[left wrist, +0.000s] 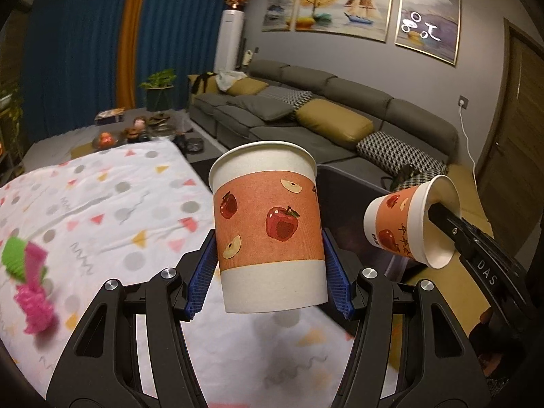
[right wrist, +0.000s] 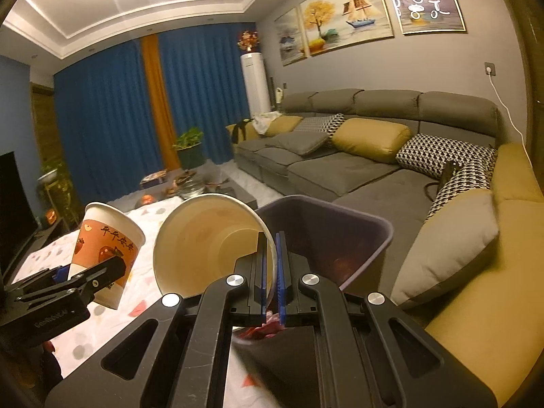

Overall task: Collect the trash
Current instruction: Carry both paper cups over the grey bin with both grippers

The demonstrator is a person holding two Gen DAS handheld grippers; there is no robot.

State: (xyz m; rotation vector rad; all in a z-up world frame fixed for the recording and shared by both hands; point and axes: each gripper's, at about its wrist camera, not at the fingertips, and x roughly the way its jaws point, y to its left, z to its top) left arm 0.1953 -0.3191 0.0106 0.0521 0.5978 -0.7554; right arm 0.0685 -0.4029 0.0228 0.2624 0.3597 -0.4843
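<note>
My left gripper (left wrist: 270, 268) is shut on an upright paper cup with an apple print (left wrist: 268, 224), held in the air above the table's right edge. It also shows at the left of the right wrist view (right wrist: 105, 248). My right gripper (right wrist: 271, 265) is shut on the rim of a second apple-print paper cup (right wrist: 207, 241), tipped on its side with its mouth toward the camera. That cup shows in the left wrist view (left wrist: 408, 224), over the dark purple trash bin (right wrist: 340, 238). The bin (left wrist: 343, 197) stands just right of the table.
A table under a white cloth with coloured shapes (left wrist: 102, 210) lies to the left, with pink and green paper liners (left wrist: 30, 278) on it. A grey sofa with yellow and patterned cushions (right wrist: 357, 156) runs behind and to the right of the bin.
</note>
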